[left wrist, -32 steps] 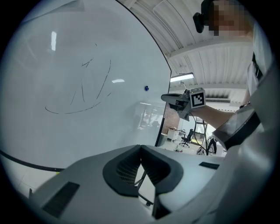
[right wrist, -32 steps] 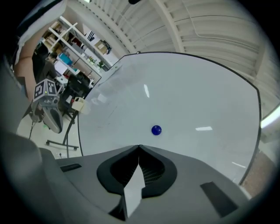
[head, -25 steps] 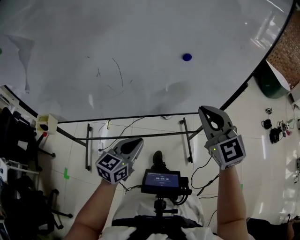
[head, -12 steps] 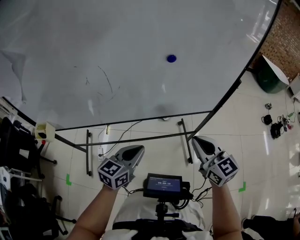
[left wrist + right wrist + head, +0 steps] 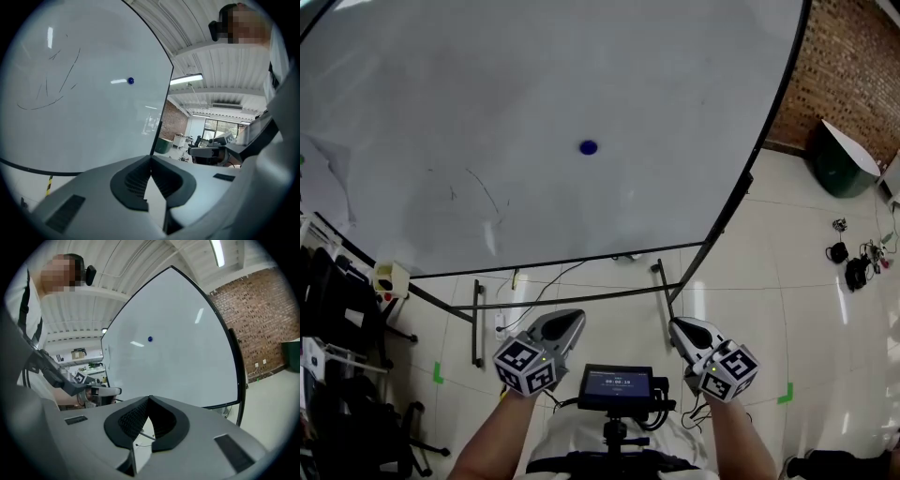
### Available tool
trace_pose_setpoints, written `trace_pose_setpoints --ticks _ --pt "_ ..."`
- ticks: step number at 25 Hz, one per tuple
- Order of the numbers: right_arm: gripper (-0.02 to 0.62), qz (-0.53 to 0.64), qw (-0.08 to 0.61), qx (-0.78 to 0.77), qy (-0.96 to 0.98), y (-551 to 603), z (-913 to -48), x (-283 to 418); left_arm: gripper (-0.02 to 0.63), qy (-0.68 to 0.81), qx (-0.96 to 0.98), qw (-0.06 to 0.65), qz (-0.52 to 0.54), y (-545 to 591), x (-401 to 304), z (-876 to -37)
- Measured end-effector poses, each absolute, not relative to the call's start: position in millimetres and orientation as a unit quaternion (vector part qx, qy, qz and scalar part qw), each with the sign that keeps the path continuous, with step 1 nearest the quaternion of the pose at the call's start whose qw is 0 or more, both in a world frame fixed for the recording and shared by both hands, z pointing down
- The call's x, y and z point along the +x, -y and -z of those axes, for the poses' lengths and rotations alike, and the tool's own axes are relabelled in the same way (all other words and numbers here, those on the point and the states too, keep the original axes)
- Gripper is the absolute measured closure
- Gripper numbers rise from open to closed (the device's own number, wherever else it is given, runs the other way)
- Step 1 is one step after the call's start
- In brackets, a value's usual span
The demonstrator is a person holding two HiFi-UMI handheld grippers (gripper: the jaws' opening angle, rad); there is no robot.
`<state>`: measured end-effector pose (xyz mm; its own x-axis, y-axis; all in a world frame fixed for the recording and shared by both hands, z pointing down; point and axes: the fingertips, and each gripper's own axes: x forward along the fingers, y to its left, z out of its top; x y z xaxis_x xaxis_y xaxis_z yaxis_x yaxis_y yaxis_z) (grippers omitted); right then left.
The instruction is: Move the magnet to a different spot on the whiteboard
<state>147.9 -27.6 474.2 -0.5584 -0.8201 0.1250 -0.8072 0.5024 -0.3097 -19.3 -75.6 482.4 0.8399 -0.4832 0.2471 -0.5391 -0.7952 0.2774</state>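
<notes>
A small round blue magnet (image 5: pixel 588 147) sticks on the large whiteboard (image 5: pixel 534 84), near its middle. It also shows as a blue dot (image 5: pixel 131 81) in the left gripper view and as a blue dot (image 5: pixel 150 339) in the right gripper view. Both grippers are held low and close to the person's body, far from the board. My left gripper (image 5: pixel 573 319) is shut with nothing in it, tips meeting (image 5: pixel 150 156). My right gripper (image 5: pixel 674 327) is shut and empty too, its tips touching (image 5: pixel 149 397).
The board stands on a black metal frame (image 5: pixel 581 281) with cables on the tiled floor. Faint pen marks (image 5: pixel 483 192) lie left of the magnet. A cream box (image 5: pixel 391 277) and dark chairs stand at left. A brick wall (image 5: pixel 844 66) and green bin (image 5: pixel 839 159) are at right.
Both grippers have dropped toward the person's body, the right one the most. The view has swung so the board and magnet sit further left and lower in the picture.
</notes>
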Motion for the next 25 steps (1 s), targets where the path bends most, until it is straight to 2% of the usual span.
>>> trace_pose_setpoints --ticks 6,25 --pt "0.565 0.200 0.082 -0.436 -0.874 20 -457 180 0.571 0.303 0.933 0.183 -0.068 66 5 -475" --pt "0.565 0.202 0.077 -0.399 -0.891 -9 -482 197 0.571 0.331 0.922 0.189 -0.064 28 30 -497"
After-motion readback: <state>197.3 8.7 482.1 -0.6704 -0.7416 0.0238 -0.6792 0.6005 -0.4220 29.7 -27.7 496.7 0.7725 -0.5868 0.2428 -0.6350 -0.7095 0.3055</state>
